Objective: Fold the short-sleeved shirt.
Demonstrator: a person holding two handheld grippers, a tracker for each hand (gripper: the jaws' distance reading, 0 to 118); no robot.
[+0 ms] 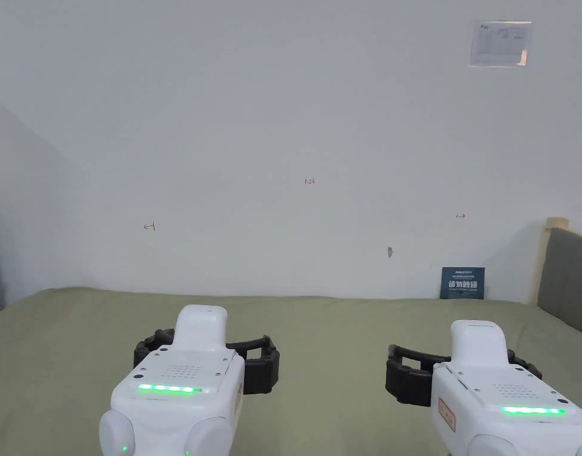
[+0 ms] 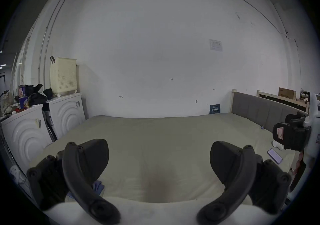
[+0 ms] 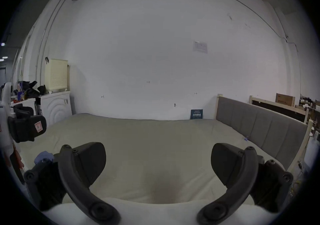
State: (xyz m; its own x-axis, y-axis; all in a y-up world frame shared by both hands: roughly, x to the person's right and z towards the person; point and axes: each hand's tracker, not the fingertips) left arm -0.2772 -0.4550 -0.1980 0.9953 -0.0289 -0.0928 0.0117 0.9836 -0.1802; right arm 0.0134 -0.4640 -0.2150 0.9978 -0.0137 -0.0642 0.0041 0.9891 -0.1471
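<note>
Presently both grippers, left (image 1: 208,356) and right (image 1: 462,368), hover level over the bed (image 1: 319,332) at lower frame, jaws spread wide, empty, apparently poised to start; shirt unidentified.

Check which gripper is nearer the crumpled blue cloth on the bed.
Left. The blue cloth lies just beside the left gripper, by one of its open jaws. The right gripper is held farther off, with the cloth out to its left.
</note>
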